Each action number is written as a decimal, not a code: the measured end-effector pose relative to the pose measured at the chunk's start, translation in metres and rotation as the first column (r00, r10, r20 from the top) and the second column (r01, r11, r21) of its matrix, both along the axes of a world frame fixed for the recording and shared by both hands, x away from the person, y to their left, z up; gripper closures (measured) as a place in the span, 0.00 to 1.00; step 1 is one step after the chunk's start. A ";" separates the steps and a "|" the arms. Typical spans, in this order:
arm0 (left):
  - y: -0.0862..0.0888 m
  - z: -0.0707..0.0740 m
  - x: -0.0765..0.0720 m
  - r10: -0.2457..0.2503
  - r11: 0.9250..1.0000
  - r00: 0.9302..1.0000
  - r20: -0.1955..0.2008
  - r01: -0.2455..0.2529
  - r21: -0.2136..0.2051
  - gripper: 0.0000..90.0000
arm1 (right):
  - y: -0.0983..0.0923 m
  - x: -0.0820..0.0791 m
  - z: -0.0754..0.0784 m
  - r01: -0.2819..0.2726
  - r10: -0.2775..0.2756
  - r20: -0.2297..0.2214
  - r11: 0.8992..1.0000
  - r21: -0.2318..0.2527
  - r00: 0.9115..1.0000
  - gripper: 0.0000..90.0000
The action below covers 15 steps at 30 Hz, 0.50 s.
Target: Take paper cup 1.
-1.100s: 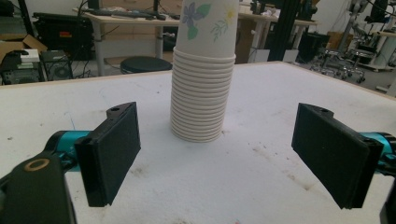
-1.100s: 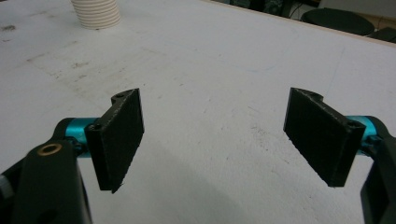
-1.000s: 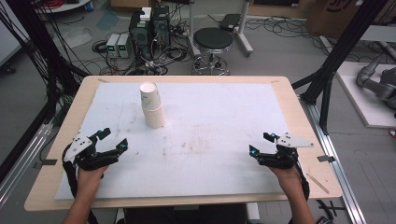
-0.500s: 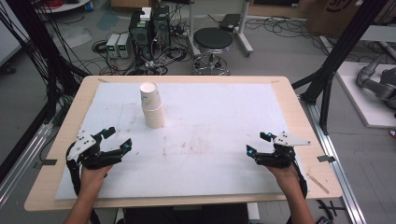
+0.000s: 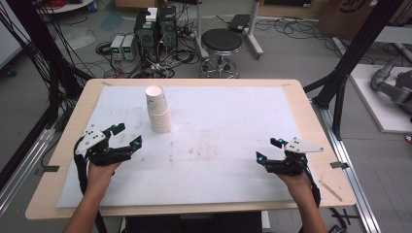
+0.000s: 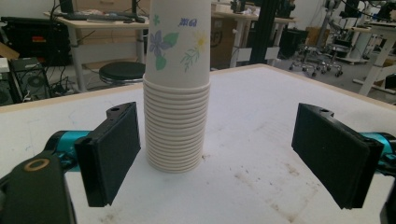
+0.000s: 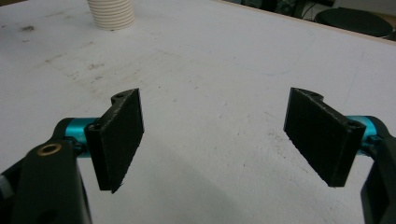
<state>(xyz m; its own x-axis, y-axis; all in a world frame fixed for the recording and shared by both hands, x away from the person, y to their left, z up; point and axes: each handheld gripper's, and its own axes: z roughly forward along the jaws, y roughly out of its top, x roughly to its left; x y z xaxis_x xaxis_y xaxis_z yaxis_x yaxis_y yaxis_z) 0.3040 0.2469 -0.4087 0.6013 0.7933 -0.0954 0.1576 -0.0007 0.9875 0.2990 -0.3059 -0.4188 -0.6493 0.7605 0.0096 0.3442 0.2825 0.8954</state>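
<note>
Nearest the person, 2 hands come in over the front edge of the table. Each hand holds 1 gripper. The left gripper sits on the left side of the white mat, and its 2 black jaws are wide apart with nothing between the pads. The right gripper sits on the right side of the mat, and its jaws are wide apart too, holding nothing. The 2 grippers are well apart from each other.

A little farther up the mat stands the stack of paper cups. It is upright, upside down (the rims face the mat). It is near the left gripper but not touching it. In the left gripper view the stack stands in front of the open jaws, closer to the left one, and the top cup has painted flowers. In the right gripper view the stack is far off at the top left.

Behind the table, on the floor, stand a round black stool and some boxes with cables.
</note>
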 end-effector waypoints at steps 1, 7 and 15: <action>0.000 0.002 0.002 0.001 1.000 1.000 -0.002 -0.001 0.000 0.17 | 0.001 0.001 0.000 -0.002 0.002 0.002 1.000 -0.004 1.000 0.23; -0.004 0.014 0.014 -0.012 1.000 1.000 -0.009 0.012 -0.006 0.17 | 0.003 0.002 -0.001 -0.016 0.016 -0.020 1.000 0.000 1.000 0.23; -0.010 0.035 0.033 -0.024 1.000 1.000 -0.002 0.024 0.005 0.17 | 0.004 0.003 -0.001 -0.022 0.022 -0.017 1.000 -0.007 1.000 0.23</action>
<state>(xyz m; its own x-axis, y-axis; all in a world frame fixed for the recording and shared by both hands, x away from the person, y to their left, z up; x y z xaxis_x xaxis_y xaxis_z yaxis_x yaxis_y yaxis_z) 0.3373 0.2365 -0.3741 0.6198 0.7793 -0.0928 0.1596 -0.0094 0.9871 0.3019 -0.3022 -0.4202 -0.6656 0.7462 0.0154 0.3529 0.2965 0.8874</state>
